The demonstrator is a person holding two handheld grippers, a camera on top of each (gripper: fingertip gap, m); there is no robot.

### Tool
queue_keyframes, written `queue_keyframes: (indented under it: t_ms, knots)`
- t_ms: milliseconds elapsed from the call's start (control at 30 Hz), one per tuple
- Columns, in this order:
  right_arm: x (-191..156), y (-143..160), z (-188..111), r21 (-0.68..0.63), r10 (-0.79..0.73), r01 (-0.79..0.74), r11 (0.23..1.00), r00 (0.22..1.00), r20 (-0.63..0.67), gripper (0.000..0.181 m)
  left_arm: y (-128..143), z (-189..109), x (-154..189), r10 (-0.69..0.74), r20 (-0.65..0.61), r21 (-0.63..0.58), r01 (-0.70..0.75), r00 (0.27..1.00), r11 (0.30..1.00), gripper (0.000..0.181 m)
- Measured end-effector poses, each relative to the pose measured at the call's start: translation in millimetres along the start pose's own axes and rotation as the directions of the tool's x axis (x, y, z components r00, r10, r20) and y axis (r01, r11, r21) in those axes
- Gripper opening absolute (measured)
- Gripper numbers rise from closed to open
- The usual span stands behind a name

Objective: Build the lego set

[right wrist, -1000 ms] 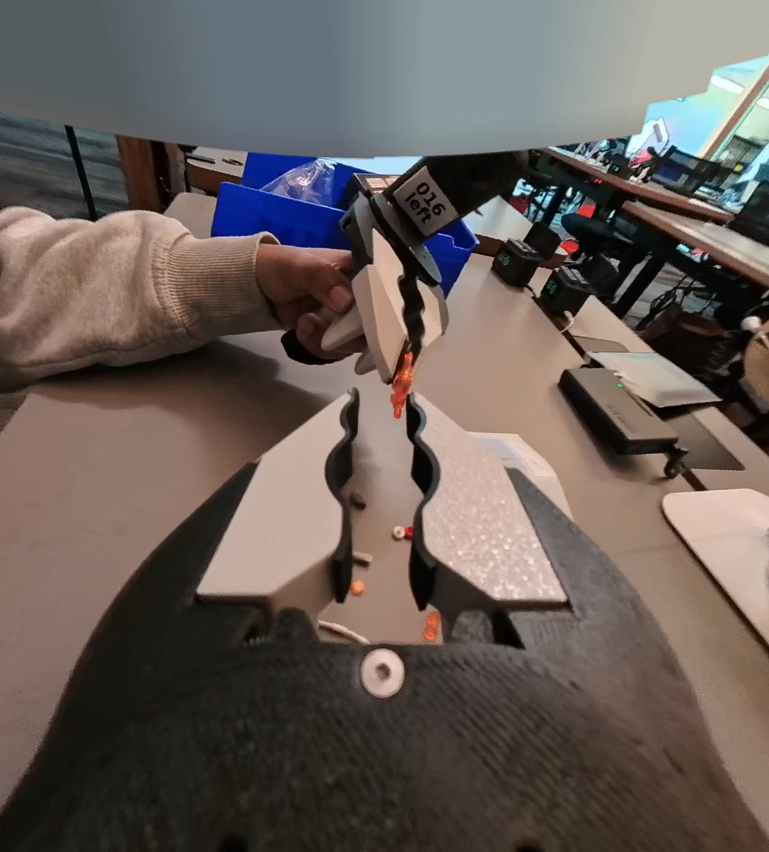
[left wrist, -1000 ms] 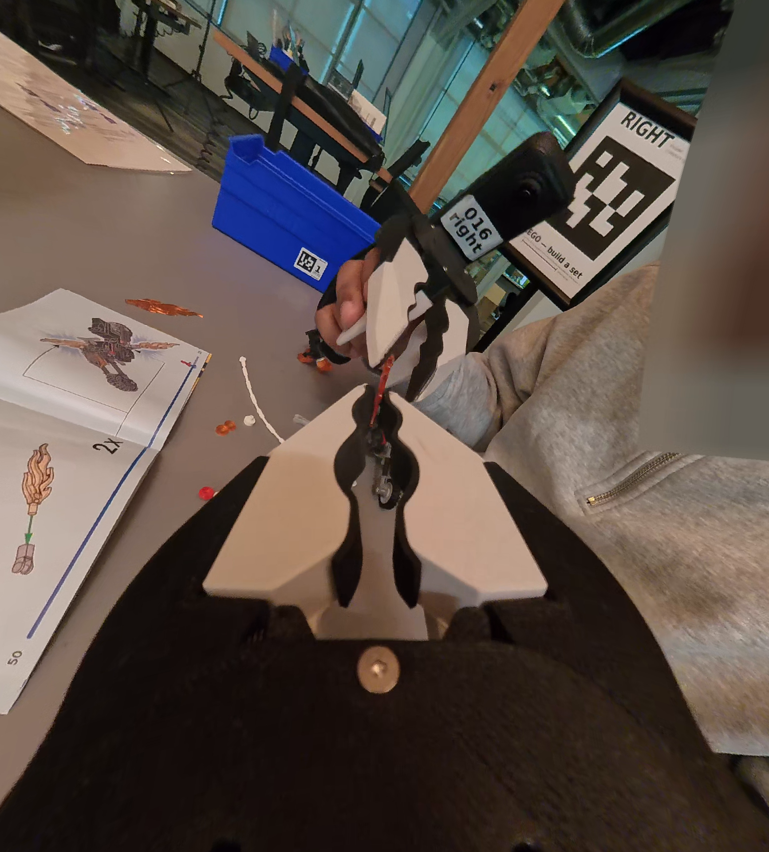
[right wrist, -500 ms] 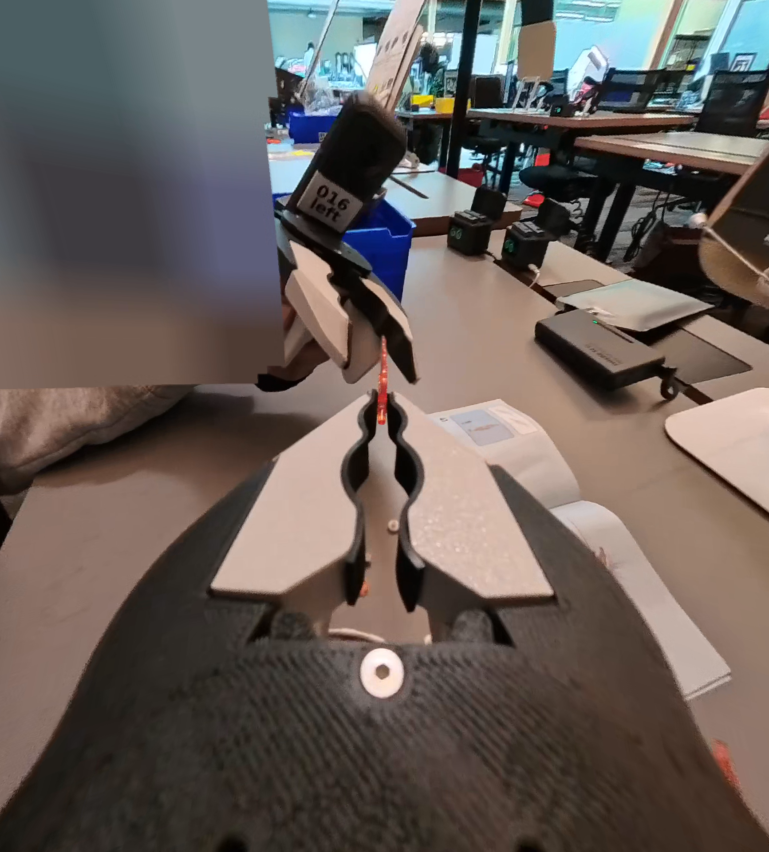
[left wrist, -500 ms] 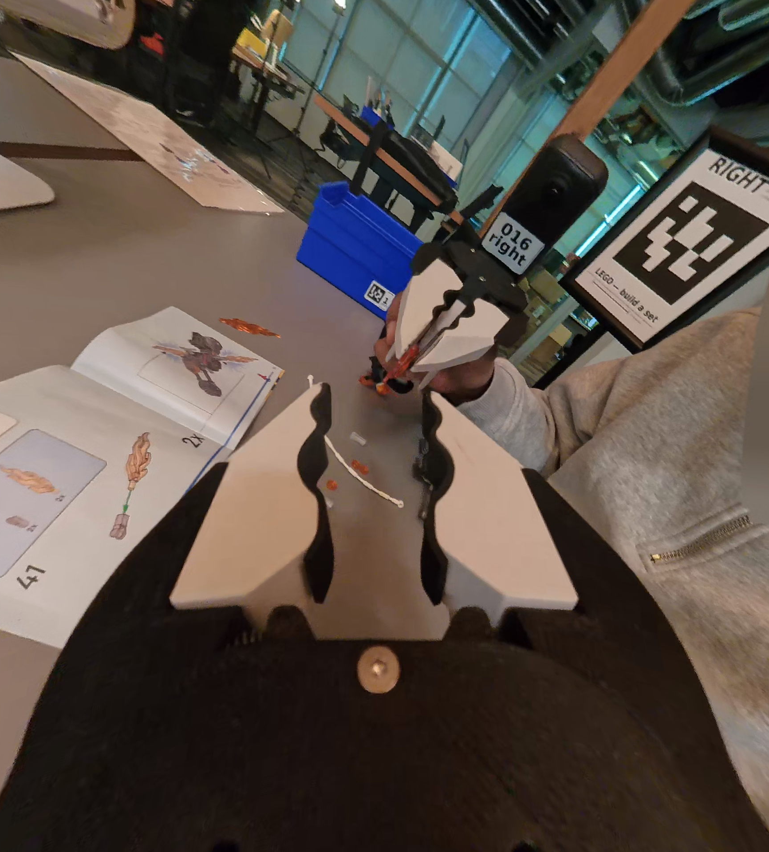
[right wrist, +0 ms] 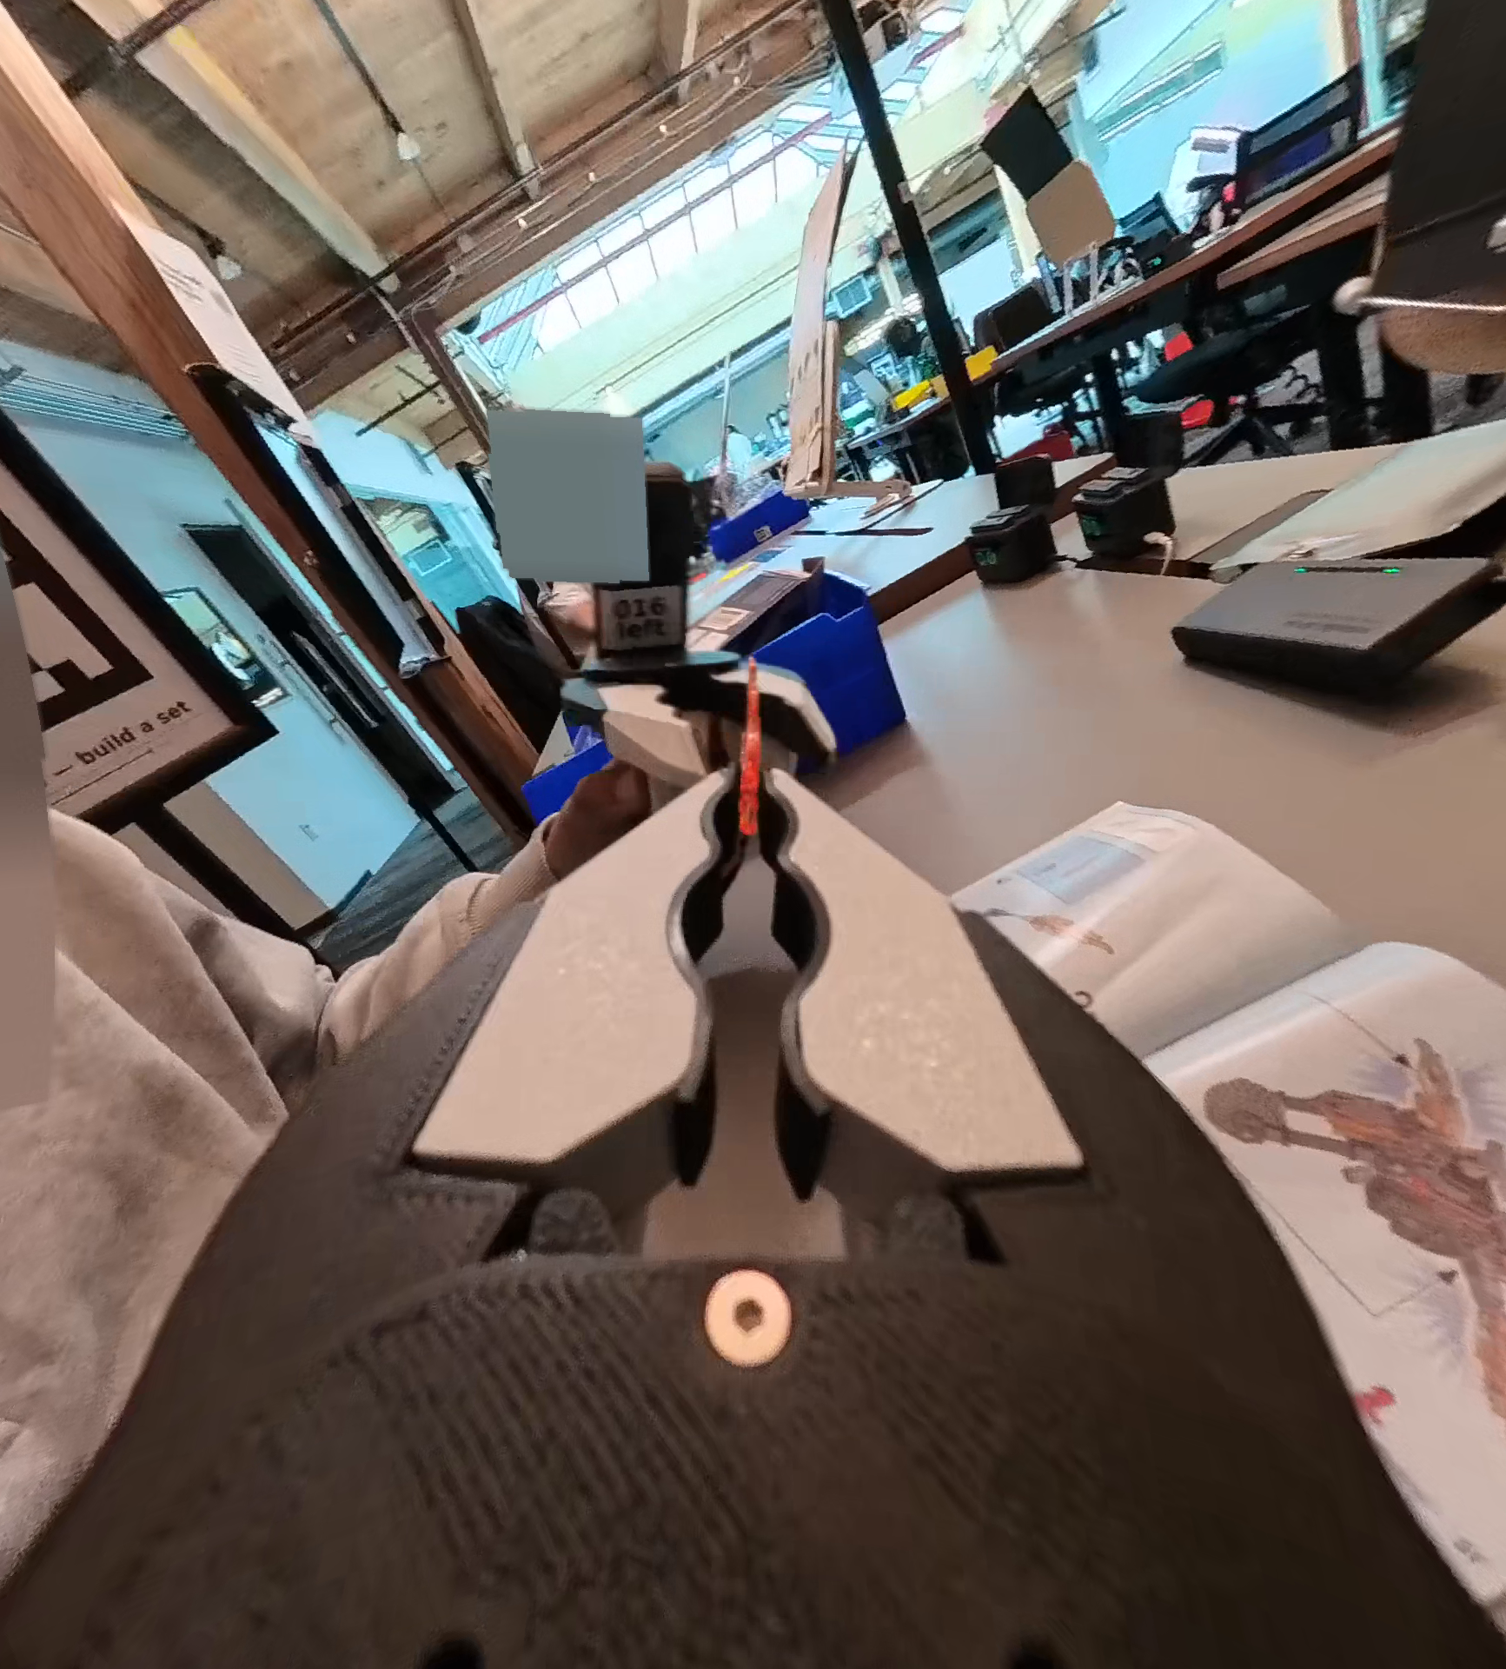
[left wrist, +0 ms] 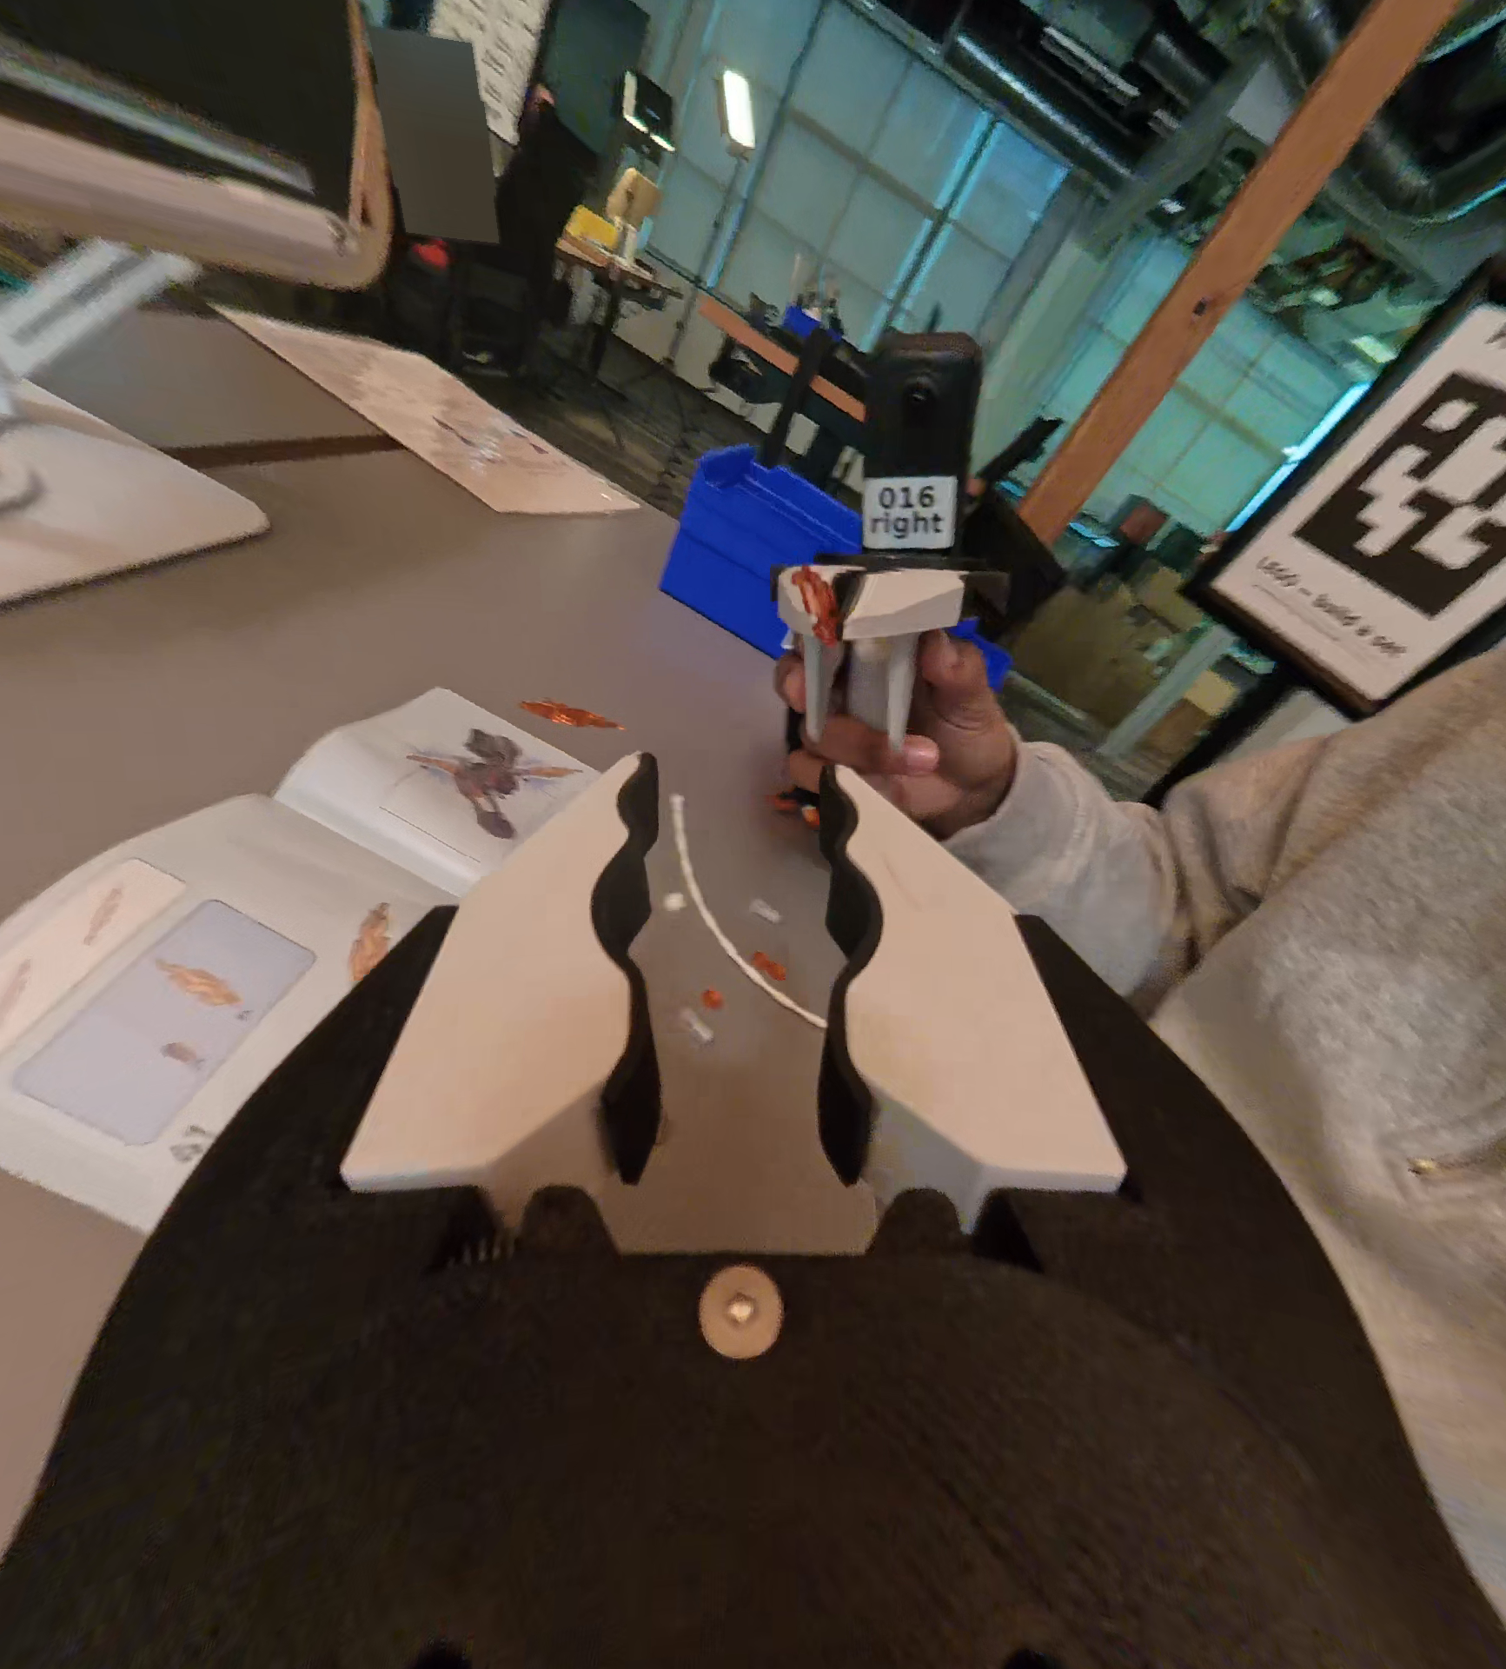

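Right wrist view: my right tool (right wrist: 747,817) pinches the thin orange flame (right wrist: 749,768) by its tips, pointing twelve o'clock. Left tool (left wrist: 735,813) gapes empty over loose bits (left wrist: 713,998) on the surface (left wrist: 279,650). Such a slim grip could twist and drop it.

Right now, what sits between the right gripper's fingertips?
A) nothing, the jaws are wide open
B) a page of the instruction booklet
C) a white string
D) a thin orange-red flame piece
D: in the right wrist view the right gripper is shut on the thin orange-red flame piece, which sticks up past the tips, while the white string lies on the table between the open left gripper's fingers.
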State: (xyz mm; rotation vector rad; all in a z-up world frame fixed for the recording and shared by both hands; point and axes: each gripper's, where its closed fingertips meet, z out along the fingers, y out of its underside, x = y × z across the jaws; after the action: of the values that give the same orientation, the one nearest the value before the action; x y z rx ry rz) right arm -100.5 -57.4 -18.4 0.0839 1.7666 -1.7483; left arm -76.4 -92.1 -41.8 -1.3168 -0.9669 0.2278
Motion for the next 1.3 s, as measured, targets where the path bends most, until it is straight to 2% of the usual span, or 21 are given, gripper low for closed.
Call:
queue_keyframes:
  t_ms: [100, 233, 433, 533, 633, 733, 800, 900, 1033, 1133, 1300]
  knots:
    - [6, 2, 0, -0.018, -0.032, 0.031, 0.999, 0.998, -0.049, 0.001, -5, -3, -3, 0.076, 0.07, 0.018, -0.078, 0.995, 0.997, 0.034]
    - [23, 1, -5, -0.059, -0.151, 0.142, 0.988, 0.969, -0.196, 0.001, -13, -11, -13, 0.032, 0.109, 0.077, -0.04, 0.994, 0.996, 0.034]
    - [42, 1, -14, -0.227, -0.433, 0.371, 0.9, 0.816, -0.383, 0.001, -35, -36, -23, -0.094, 0.097, 0.253, 0.067, 0.991, 0.965, 0.031]
    - [45, 2, -13, -0.348, -0.612, 0.503, 0.791, 0.669, -0.422, 0.001, -37, -41, -28, -0.129, 0.102, 0.281, 0.096, 0.986, 0.955, 0.027]
    - [47, 4, -11, -0.483, -0.776, 0.608, 0.63, 0.476, -0.414, 0.001, -35, -39, -28, -0.145, 0.105, 0.272, 0.111, 0.984, 0.956, 0.026]
    - [46, 8, -7, -0.58, -0.881, 0.667, 0.467, 0.3, -0.365, 0.002, -28, -29, -29, -0.194, 0.096, 0.248, 0.165, 0.976, 0.955, 0.024]
    - [46, 11, -5, -0.624, -0.922, 0.685, 0.375, 0.21, -0.325, 0.002, -18, -17, -29, -0.269, 0.069, 0.217, 0.249, 0.961, 0.944, 0.023]
    - [44, 13, -3, -0.659, -0.954, 0.699, 0.276, 0.114, -0.279, 0.001, -8, 1, -28, -0.416, -0.001, 0.225, 0.405, 0.91, 0.886, 0.025]
    - [34, 12, 1, -0.646, -0.967, 0.735, 0.206, 0.052, -0.249, 0.001, -3, 19, -17, -0.535, -0.145, 0.233, 0.554, 0.832, 0.799, 0.028]
    - [29, 13, 2, -0.661, -0.976, 0.74, 0.125, -0.027, -0.214, 0.001, -4, 28, -7, -0.562, -0.228, 0.221, 0.605, 0.795, 0.765, 0.028]
    - [22, 19, 8, -0.689, -0.976, 0.723, -0.046, -0.178, -0.122, 0.001, -2, 37, -1, -0.585, -0.267, 0.223, 0.639, 0.766, 0.736, 0.022]
